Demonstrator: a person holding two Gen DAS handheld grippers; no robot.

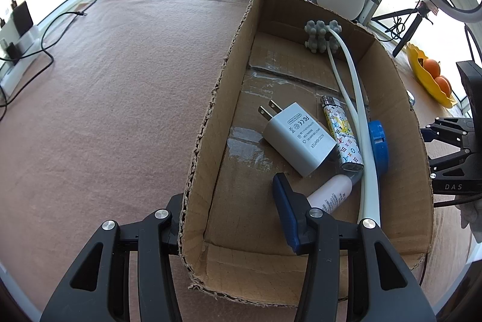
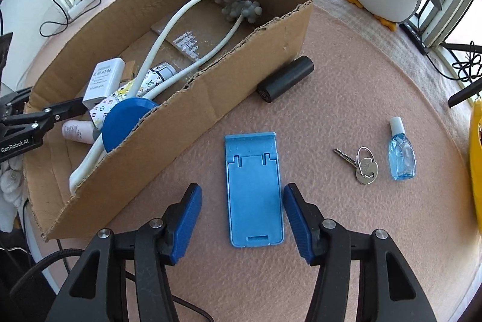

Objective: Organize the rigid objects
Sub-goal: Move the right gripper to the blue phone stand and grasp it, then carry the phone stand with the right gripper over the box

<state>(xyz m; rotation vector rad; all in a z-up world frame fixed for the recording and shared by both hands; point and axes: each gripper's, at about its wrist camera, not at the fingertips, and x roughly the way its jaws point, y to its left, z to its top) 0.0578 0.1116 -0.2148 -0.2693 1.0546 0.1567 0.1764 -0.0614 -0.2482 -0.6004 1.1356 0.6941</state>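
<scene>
Right gripper (image 2: 242,219): fingers apart, straddling one blue phone stand (image 2: 254,192) flat on the desk, pads apparently not touching. Left gripper (image 1: 232,210): clamped on the cardboard box (image 1: 391,99) wall. Box holds one charger (image 1: 298,138), one lighter (image 1: 340,135). One key (image 2: 358,163) lies beside one bottle (image 2: 400,153).

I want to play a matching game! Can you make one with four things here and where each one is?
Things:
1. white charger
2. blue phone stand
3. key
4. black cylinder

Places:
A. beside the little blue bottle
B. inside the cardboard box
C. between the right gripper fingers
D. on the cloth against the box's outer wall

Pairs: 1-B, 2-C, 3-A, 4-D
</scene>
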